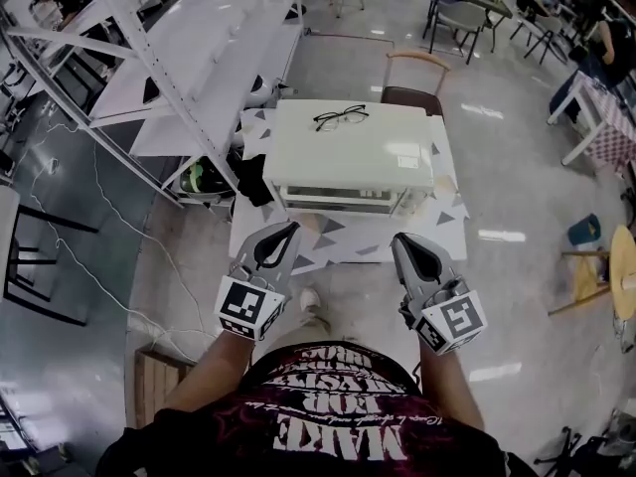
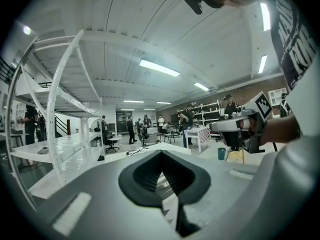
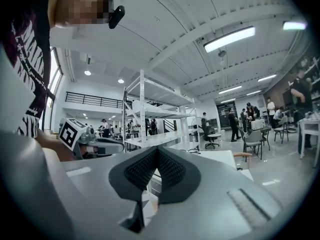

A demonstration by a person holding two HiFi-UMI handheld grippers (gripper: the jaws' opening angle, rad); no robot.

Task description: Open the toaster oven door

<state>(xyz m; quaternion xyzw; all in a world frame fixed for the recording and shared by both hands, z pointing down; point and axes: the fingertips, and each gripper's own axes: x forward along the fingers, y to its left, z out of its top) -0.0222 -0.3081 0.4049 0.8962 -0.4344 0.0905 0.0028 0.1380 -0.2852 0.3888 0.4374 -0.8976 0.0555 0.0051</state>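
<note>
Status: task not started. My left gripper [image 1: 290,230] and right gripper [image 1: 399,239] are held level in front of my body. Each has its jaws brought together on nothing, and neither touches the appliance. Just beyond them, the white toaster oven [image 1: 353,152] stands on a table with a triangle-patterned cloth [image 1: 338,244]. Its door [image 1: 343,200] faces me and appears closed. Eyeglasses [image 1: 341,117] lie on its top. Remaining, in my judgement: approach, grip the door, pull it open.
</note>
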